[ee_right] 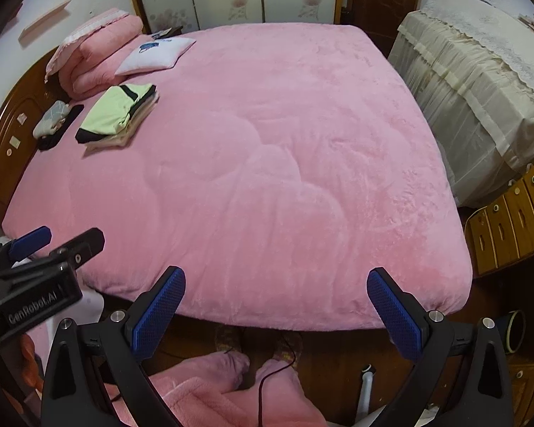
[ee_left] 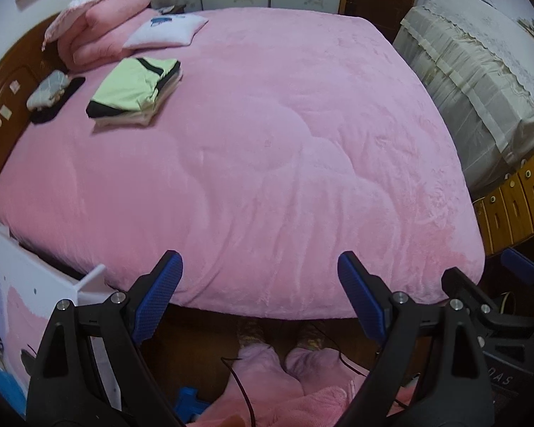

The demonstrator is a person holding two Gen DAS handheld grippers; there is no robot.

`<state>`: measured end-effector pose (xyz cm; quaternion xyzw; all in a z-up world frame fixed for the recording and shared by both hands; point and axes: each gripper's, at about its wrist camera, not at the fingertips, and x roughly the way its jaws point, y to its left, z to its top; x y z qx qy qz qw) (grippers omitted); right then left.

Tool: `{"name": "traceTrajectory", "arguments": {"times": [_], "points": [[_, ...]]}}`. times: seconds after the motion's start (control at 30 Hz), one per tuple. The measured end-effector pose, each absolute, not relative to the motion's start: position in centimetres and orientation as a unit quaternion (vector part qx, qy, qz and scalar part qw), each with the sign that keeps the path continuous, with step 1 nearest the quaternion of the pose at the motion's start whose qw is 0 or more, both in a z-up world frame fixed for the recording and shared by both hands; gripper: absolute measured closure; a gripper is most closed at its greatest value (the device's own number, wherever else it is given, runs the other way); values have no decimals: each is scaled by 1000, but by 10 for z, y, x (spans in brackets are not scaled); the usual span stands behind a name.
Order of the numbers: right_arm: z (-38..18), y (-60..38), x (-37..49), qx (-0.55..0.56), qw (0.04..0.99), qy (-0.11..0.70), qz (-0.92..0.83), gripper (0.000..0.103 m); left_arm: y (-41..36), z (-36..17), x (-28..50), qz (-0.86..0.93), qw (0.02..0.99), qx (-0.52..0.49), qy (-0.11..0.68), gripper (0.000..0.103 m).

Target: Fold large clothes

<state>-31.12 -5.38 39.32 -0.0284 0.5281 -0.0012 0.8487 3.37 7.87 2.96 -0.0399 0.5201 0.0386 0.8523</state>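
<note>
Only 1 label reads clearly — "GenRobot.AI", white letters on the left claw (ee_right: 58, 245) body.

My left gripper (ee_left: 260, 274) has matt black plastic arms with bright metal pivot pins, and its fingertips (ee_left: 356, 277) carry blue rubbery pads with a fine diamond texture; my right gripper (ee_right: 276, 286) is built the same. The bed (ee_left: 267, 142) wears a plush pink fleece cover, soft and faintly sheened. Toward its far left corner, the folded clothes (ee_left: 133, 87) look like smooth pale-green and black cloth. The headboard (ee_left: 7, 106) is glossy varnished wood. Beyond the right edge, lacy off-white cloth (ee_right: 480, 71) drapes furniture.
</note>
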Motion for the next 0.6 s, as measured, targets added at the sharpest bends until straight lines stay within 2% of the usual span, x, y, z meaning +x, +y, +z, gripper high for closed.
{"name": "traceTrajectory", "arguments": {"times": [0.1,0.6], "points": [[385,-67,-301,-29,843,538,1,0,74,32,35,40,864,-31,501,16],[375,-91,-286,-33,838,544,7,0,74,23,45,26,855,-42,517,16]]}}
